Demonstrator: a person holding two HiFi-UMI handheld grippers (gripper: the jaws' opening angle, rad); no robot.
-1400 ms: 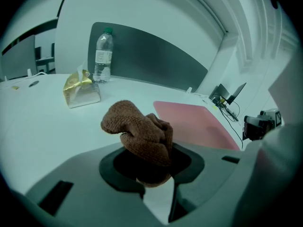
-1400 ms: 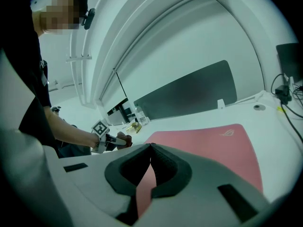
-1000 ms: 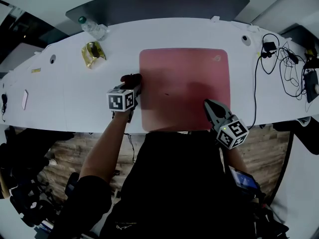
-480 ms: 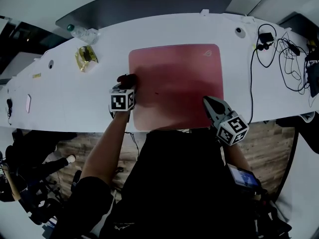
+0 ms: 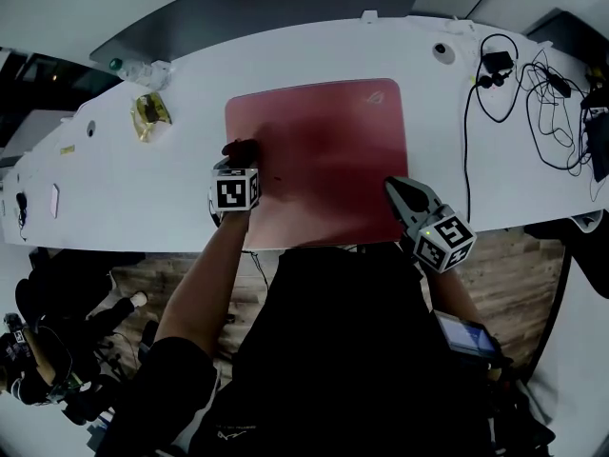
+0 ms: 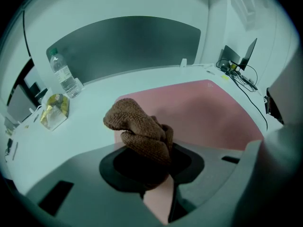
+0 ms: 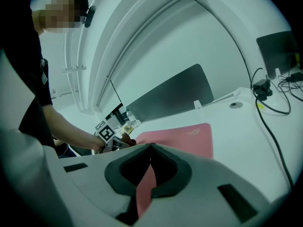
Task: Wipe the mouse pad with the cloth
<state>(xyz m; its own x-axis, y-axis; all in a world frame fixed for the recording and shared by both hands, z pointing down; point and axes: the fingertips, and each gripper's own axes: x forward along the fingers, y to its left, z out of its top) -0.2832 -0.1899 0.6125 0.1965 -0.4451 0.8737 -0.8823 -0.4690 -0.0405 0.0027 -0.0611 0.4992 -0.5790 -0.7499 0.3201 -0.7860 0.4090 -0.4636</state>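
The pink mouse pad point(image 5: 319, 155) lies flat on the white table point(image 5: 124, 188), close to its front edge. A crumpled brown cloth point(image 6: 139, 131) is clamped in my left gripper point(image 5: 239, 163) and bulges out past the jaws. In the head view the cloth point(image 5: 240, 149) sits at the pad's left edge, about halfway along it. My right gripper point(image 5: 394, 188) hovers over the pad's front right corner, jaws shut with the tips meeting and nothing between them. In the right gripper view the pad point(image 7: 182, 136) stretches ahead of the shut jaws.
A water bottle point(image 5: 143, 68) and a gold packet point(image 5: 150, 110) stand at the back left of the table. Black cables point(image 5: 504, 79) sprawl at the right end. A dark panel point(image 5: 266, 12) runs behind the table. The table's front edge is right below the pad.
The head view has swung, shifting the scene leftward. The cloth in my left gripper has edged slightly rightward onto the pad's left border. My right gripper has hardly moved.
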